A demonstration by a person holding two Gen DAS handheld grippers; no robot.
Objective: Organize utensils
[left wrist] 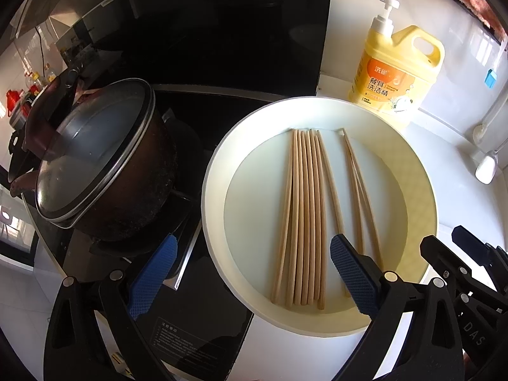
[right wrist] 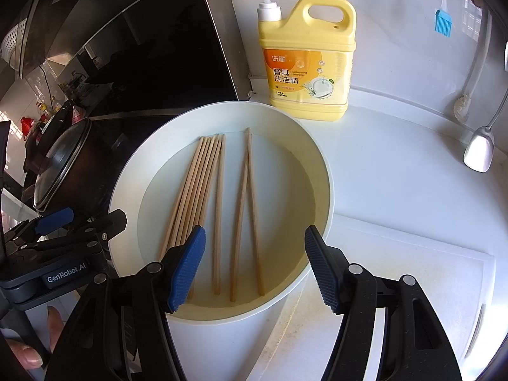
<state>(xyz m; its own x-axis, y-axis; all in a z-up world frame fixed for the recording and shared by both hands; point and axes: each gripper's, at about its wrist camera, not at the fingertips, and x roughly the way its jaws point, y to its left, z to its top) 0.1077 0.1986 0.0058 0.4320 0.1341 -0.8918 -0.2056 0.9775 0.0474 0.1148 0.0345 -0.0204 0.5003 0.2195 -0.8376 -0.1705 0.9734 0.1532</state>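
Observation:
Several wooden chopsticks (left wrist: 304,219) lie side by side in a round white basin (left wrist: 412,165) on the counter, with two more chopsticks (left wrist: 358,190) lying crossed to their right. My left gripper (left wrist: 250,273) is open and empty over the basin's near left rim. In the right wrist view the chopstick bundle (right wrist: 197,190) and the crossed pair (right wrist: 247,209) lie in the basin (right wrist: 320,171). My right gripper (right wrist: 254,270) is open and empty, its jaws straddling the near ends of the chopsticks above the basin.
A dark pot with a glass lid (left wrist: 95,158) stands on the black stove left of the basin. A yellow detergent bottle (right wrist: 308,60) stands behind the basin. A white spoon (right wrist: 479,149) and a blue brush (right wrist: 443,19) hang at the right.

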